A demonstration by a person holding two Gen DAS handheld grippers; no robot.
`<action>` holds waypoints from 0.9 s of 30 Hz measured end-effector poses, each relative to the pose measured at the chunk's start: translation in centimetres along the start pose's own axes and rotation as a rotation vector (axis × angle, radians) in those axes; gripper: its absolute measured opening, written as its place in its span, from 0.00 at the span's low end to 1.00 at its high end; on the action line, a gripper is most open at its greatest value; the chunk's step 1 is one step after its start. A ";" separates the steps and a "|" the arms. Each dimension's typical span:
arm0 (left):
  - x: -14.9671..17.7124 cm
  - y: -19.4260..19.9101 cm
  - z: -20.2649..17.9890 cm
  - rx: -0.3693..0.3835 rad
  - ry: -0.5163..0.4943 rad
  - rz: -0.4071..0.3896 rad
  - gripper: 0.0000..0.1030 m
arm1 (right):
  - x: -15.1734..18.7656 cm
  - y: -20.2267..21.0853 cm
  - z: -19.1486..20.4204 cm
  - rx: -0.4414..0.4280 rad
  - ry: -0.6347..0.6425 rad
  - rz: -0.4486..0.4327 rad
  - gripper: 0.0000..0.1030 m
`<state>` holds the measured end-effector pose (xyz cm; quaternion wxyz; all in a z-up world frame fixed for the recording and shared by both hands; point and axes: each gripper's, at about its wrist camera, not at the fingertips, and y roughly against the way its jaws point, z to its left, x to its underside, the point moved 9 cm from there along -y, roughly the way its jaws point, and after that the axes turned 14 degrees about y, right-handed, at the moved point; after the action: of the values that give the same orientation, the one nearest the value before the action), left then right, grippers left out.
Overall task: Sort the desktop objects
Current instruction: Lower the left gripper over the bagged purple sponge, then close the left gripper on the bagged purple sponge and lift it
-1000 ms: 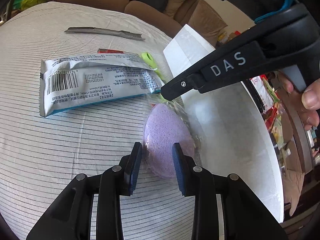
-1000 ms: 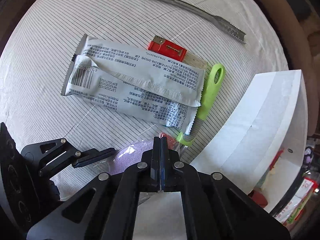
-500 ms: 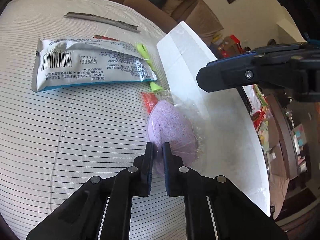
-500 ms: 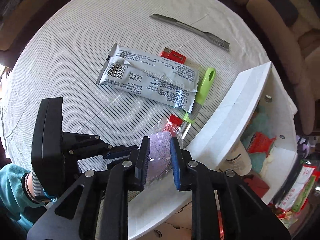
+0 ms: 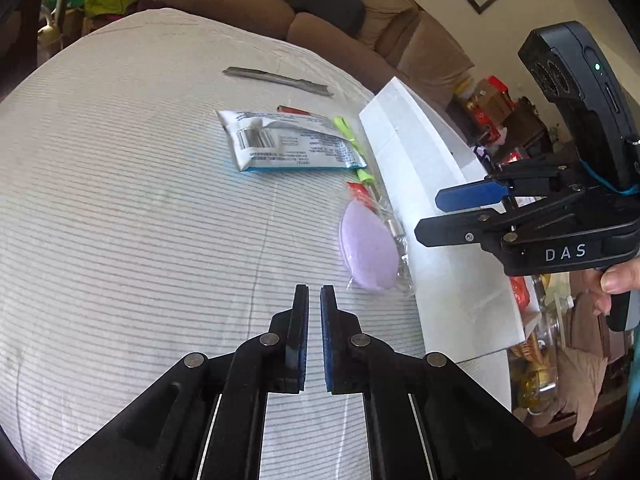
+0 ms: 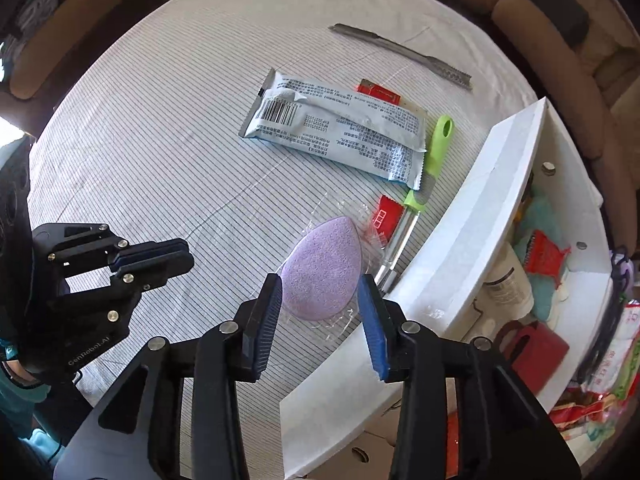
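A purple sponge (image 6: 325, 270) in clear wrap lies on the striped tablecloth beside the white storage box (image 6: 472, 216); it also shows in the left wrist view (image 5: 368, 254). My right gripper (image 6: 320, 300) is open, its jaws hovering above and on either side of the sponge. My left gripper (image 5: 314, 300) is nearly shut and empty, pulled back to the left of the sponge. A grey snack packet (image 6: 336, 128), a green-handled tool (image 6: 432, 160), a red packet (image 6: 378, 91) and a grey file (image 6: 400, 54) lie further back.
The white box (image 5: 424, 184) stands at the table's right edge, with bottles, a red comb and teal cloth inside (image 6: 540, 256). A brown sofa (image 5: 320, 12) is behind the table. Clutter fills the floor at right.
My left gripper let go of the sponge and drew back to the left. My right gripper opened wider and came down over the sponge.
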<state>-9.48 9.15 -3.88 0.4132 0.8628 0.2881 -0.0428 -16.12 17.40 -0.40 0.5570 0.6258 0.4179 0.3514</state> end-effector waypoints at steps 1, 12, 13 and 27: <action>0.7 0.9 0.9 0.008 0.035 0.000 0.03 | 0.1 -0.3 0.6 0.005 0.027 0.012 0.47; -0.8 2.9 4.6 0.045 0.183 -0.063 0.32 | 0.0 -6.0 2.9 0.097 0.076 0.147 0.77; -0.8 2.7 4.7 0.044 0.187 -0.059 0.34 | 0.0 -6.5 2.7 0.094 0.065 0.161 0.77; -0.9 0.5 3.7 0.125 0.247 0.025 0.43 | 1.0 -6.0 3.2 -0.118 -0.055 0.055 0.02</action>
<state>-9.31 5.75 -5.72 0.3206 0.8890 0.3230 0.0512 -13.63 17.24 -6.76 0.5943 0.6127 0.3636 0.3731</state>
